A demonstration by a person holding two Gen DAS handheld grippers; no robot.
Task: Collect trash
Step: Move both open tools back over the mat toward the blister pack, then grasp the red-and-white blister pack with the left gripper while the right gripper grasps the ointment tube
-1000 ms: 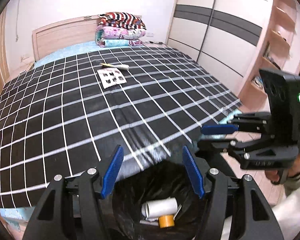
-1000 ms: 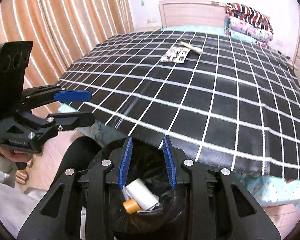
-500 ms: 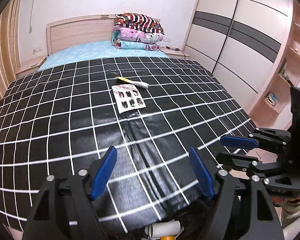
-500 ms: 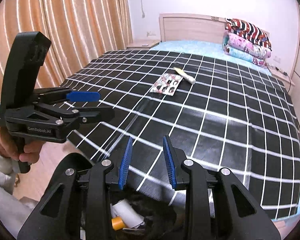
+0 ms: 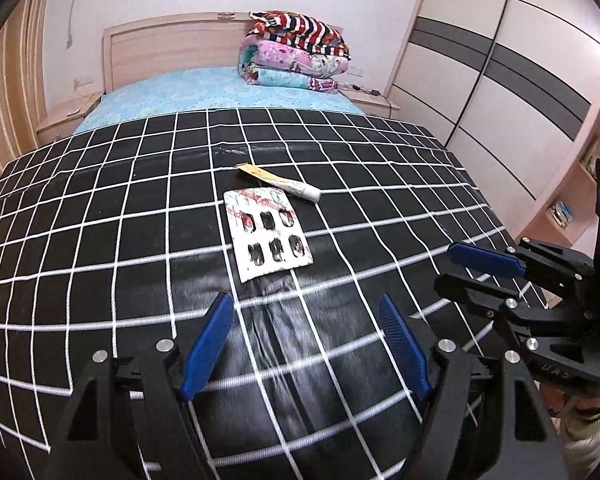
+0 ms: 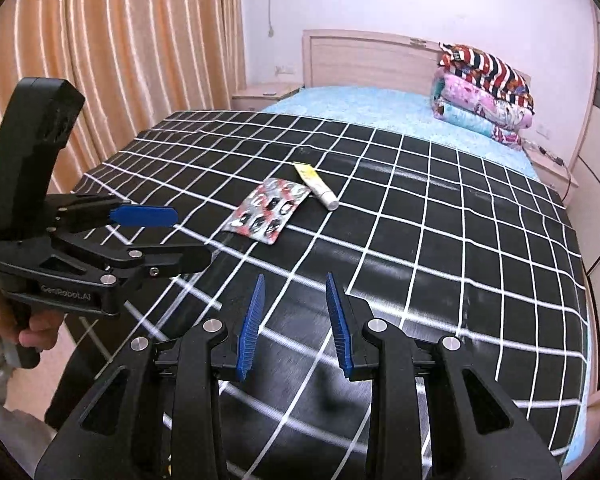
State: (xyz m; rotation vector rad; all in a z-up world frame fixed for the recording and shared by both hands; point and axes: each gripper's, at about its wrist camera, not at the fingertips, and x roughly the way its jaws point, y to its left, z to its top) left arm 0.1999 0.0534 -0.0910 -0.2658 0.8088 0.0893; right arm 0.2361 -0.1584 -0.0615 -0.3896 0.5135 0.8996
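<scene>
The left gripper (image 5: 306, 344) is hanging wide and empty over the bed's (image 5: 100, 240) near edge; the right gripper (image 6: 294, 322) is standing narrower, also empty. The blister pack (image 5: 266, 234) and tube (image 5: 284, 186) are lying mid-bed, touching or nearly so. Reaching for the pack, pinching its near edge probably works best, since it is lying flat.

Home bedroom. Bed (image 5: 100, 240) under a black grid cover is filling the frame centre, wooden headboard (image 5: 172, 52) and folded quilts (image 5: 296, 52) sitting top centre, sliding wardrobe (image 5: 500, 72) standing upper right, orange curtains (image 6: 120, 60) hanging upper left.
</scene>
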